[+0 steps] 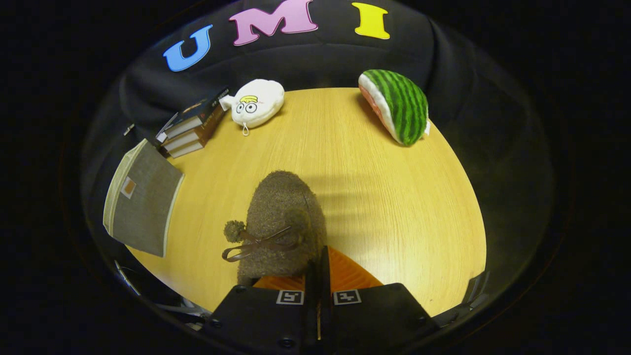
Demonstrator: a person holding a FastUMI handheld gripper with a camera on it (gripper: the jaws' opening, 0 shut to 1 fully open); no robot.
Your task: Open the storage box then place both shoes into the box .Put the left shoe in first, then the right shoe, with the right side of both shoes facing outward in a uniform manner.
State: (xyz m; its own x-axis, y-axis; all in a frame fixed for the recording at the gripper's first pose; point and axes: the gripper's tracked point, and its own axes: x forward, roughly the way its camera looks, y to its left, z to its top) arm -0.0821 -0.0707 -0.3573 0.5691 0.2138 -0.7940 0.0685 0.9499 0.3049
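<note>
The jaws (318,268) stood nearly closed, pinching the rear edge of a brown fuzzy shoe (282,222), which appeared held just above the wooden worktop (394,197), its toe pointing away from them. The shoe was a plush slipper of coarse brown pile, trimmed with a thin brown ribbon bow (256,245) and a small pompom (234,230) on its left side; an orange ribbed surface, seemingly its lining or sole, showed right at the jaws. Which foot it fitted could not be told. Beyond and to the left of the shoe lay a flat grey fabric storage box (140,199) with a pale rim, its lid apparently closed or the box folded, at the worktop's edge; whether it had been opened could not be told. The step in hand looked like carrying a shoe towards that box, and the next move would call for swinging left and turning the shoe so its right side faced outward before setting it in. Farther off sat a stack of books (190,130), a white plush toy (256,102) and a watermelon-slice cushion (398,104), all well apart from the shoe.
</note>
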